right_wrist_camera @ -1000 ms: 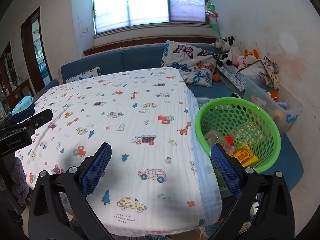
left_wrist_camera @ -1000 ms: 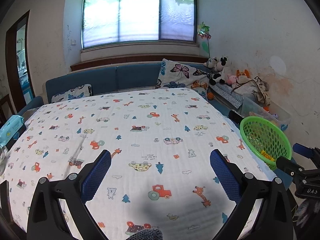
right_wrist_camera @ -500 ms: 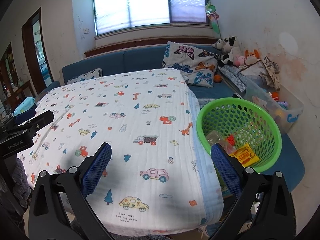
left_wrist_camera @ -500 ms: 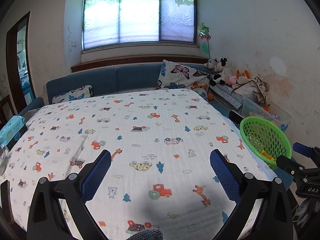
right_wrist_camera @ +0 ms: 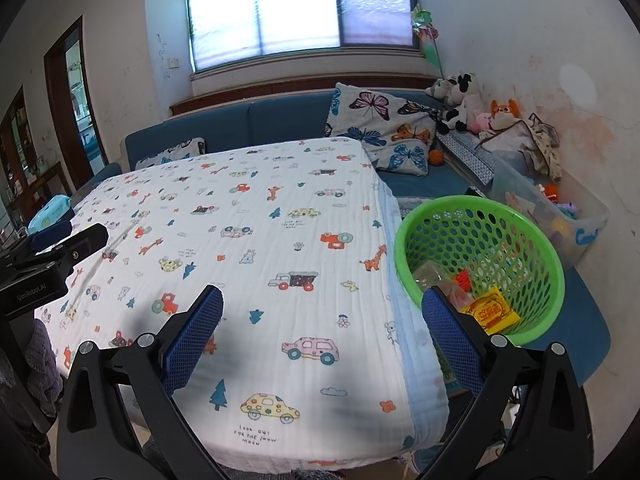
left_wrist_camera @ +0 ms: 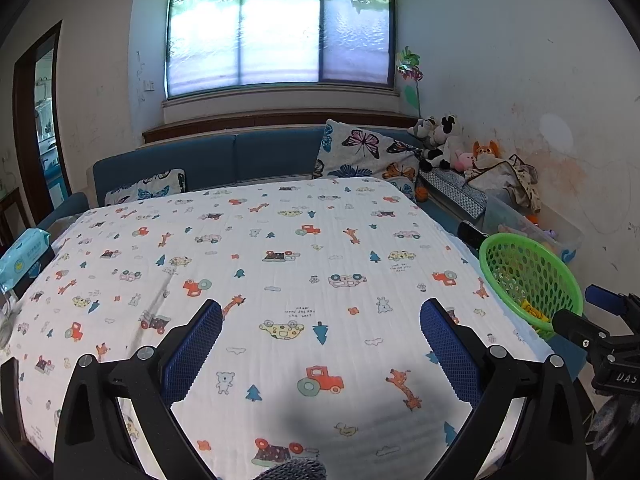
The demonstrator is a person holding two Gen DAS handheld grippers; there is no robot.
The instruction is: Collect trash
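Left gripper [left_wrist_camera: 320,314]: blue-padded jaws spread wide, nothing between them, held above the white cartoon-print cloth [left_wrist_camera: 280,264] covering the table. Right gripper [right_wrist_camera: 322,302]: jaws likewise wide apart and empty, over the cloth's right edge. Round green perforated plastic basket [right_wrist_camera: 516,236] sits just beside that edge, off the table. Inside it: yellow snack wrapper with red print [right_wrist_camera: 494,312], crumpled clear plastic wrapper [right_wrist_camera: 430,274], small red scrap [right_wrist_camera: 462,278]. Pale blue wet-wipes pack [left_wrist_camera: 24,252] at the table's left edge.
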